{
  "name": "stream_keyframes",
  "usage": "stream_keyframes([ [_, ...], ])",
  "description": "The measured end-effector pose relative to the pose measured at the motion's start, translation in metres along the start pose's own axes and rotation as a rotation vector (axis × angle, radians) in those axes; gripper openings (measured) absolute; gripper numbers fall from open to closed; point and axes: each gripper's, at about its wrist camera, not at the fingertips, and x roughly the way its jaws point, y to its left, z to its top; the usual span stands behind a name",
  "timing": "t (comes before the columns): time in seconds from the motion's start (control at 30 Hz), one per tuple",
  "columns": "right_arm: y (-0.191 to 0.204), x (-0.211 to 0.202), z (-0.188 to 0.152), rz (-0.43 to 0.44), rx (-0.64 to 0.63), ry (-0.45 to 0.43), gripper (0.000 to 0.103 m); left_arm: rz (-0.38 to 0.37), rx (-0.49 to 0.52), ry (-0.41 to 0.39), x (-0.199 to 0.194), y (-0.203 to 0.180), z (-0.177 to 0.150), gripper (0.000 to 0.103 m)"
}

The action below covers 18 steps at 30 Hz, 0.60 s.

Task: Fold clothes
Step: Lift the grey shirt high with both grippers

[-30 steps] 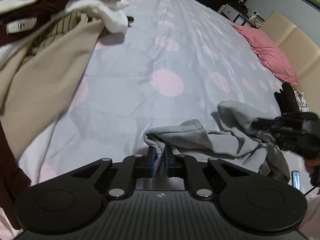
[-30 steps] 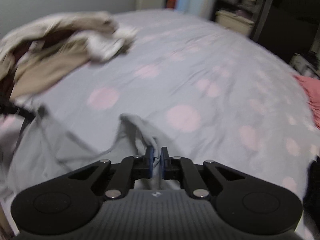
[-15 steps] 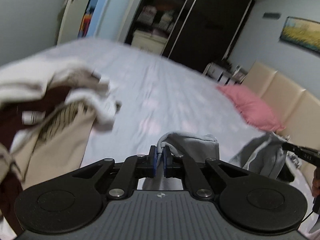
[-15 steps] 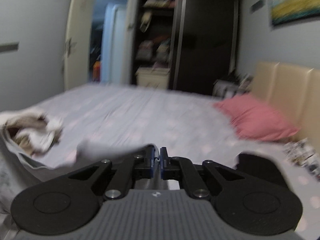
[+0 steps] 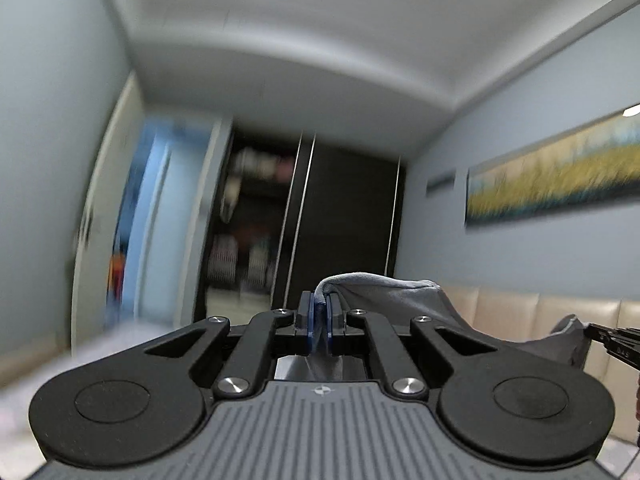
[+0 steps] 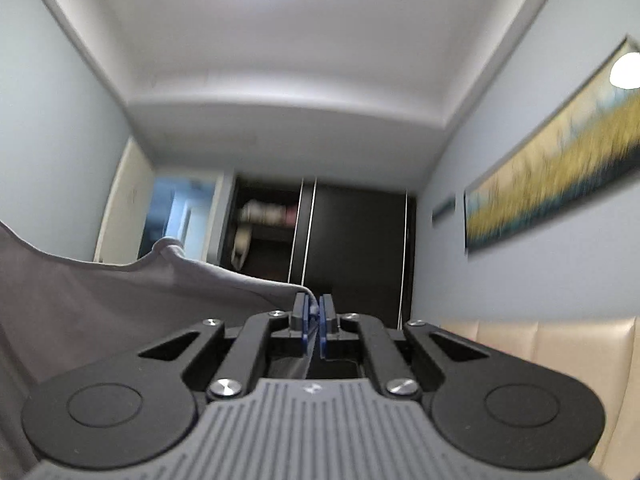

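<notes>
Step in hand, by my read: the lift-and-spread before the first fold. Grey garment [image 5: 384, 292] is up in the air, strung between both grippers w/ both cams tilted toward the ceiling and wardrobe [image 6: 352, 236].

Left gripper [image 5: 319, 316]: jaws nearly closed, pinching a hem of the cloth, which runs off right toward the other tool at the frame edge. Right gripper [image 6: 314, 318]: jaws also nearly closed, a thin edge of fabric caught between them; the rest sags away to the left.

The bed isn't visible under the cloth, so can't tell if the bottom hangs free.

Next, prob.: keep both pinches firm, pull hands apart to take out the sag, then lower it flat onto the bed. Risk: thin right-side grip slipping.
</notes>
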Motion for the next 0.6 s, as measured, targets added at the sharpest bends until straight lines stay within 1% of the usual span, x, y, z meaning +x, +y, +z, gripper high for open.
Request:
stream_keyframes([
  [0.1, -0.004, -0.019, 0.032, 0.002, 0.015, -0.084, 0.006, 0.007, 0.051, -0.092, -0.023, -0.016, 0.035, 0.004],
  [0.23, -0.003, -0.049, 0.058, -0.02, 0.016, -0.185, 0.006, 0.018, 0.088, -0.176, -0.049, -0.034, 0.059, 0.004],
  [0.37, -0.004, -0.073, 0.066, -0.04, 0.023, -0.247, 0.006, 0.035, 0.124, -0.26, -0.073, -0.049, 0.065, 0.004],
  [0.43, -0.001, -0.079, 0.065, -0.045, 0.009, -0.252, 0.006, 0.032, 0.12, -0.276, -0.082, -0.052, 0.065, 0.004],
  [0.47, 0.001, -0.078, 0.063, -0.042, 0.001, -0.234, 0.006, 0.027, 0.117, -0.281, -0.086, -0.052, 0.063, 0.004],
  [0.5, 0.001, -0.075, 0.059, -0.039, 0.002, -0.214, 0.006, 0.023, 0.124, -0.276, -0.088, -0.053, 0.061, 0.004],
  [0.53, 0.001, -0.07, 0.054, -0.041, 0.003, -0.189, 0.006, 0.02, 0.149, -0.249, -0.086, -0.055, 0.057, 0.004],
  [0.57, 0.001, -0.065, 0.048, -0.042, 0.006, -0.158, 0.006, 0.011, 0.177, -0.191, -0.079, -0.056, 0.053, 0.004],
  [0.6, 0.0, -0.055, 0.04, -0.045, 0.015, -0.117, 0.006, -0.006, 0.207, -0.077, -0.066, -0.056, 0.046, 0.004],
])
